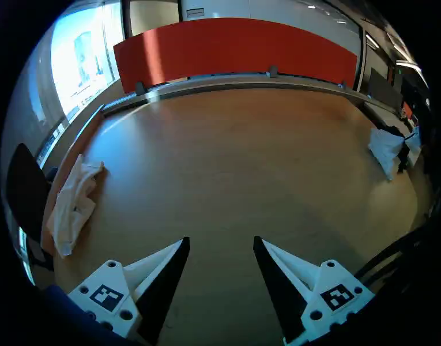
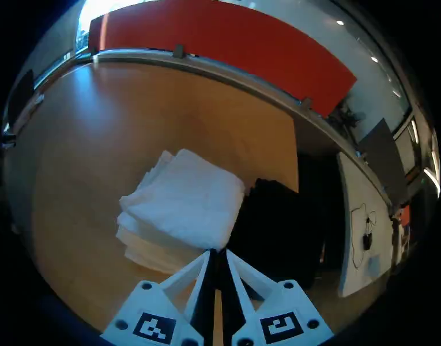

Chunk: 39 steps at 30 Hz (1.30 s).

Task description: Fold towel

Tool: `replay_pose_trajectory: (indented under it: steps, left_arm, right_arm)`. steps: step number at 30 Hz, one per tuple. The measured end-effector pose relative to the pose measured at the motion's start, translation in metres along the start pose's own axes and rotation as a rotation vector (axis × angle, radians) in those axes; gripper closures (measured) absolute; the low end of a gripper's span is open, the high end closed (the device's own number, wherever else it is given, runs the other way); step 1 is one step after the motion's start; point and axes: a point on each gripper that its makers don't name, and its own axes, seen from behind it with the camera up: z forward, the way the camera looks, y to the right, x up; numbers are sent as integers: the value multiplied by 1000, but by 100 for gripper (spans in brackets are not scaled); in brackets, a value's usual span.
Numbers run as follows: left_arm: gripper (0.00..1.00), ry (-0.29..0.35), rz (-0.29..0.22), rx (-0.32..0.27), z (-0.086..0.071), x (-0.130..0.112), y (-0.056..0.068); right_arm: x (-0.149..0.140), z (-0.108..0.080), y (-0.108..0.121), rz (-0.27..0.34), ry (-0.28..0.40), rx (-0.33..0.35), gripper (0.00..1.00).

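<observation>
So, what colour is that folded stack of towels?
The folded cloth towel stack is white, clearest in the right gripper view.

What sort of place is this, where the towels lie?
Probably an office or lab, not a home: a large wooden desk backed by a red divider panel, a second desk carrying cables nearby, and big windows. The folded towels sit on the wooden desk.

Office: wooden desk [image 1: 232, 161], red divider panel [image 1: 237, 49], ceiling lights.
</observation>
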Motion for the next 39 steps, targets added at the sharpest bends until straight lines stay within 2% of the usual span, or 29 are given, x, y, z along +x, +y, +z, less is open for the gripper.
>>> replay_pose_trajectory:
  steps: [6,16,30,32,39]
  left_arm:
    - [19,-3,5,2,-1,-2,0]
    - [19,-12,10,10,-2,-7,-2]
    - [19,-14,9,11,-3,-7,-2]
    - [19,-14,9,11,-2,-7,-2]
    - [19,-10,5,9,-1,-6,-3]
  right_arm:
    - [-16,11,-6,25,-34,-6,95]
    - [-45,34,-13,133,-88,-18,95]
    - [-54,39,-14,150,-100,-36,92]
    - [-54,38,-13,150,-99,-40,89]
    - [-58,33,-10,167,-88,-70,64]
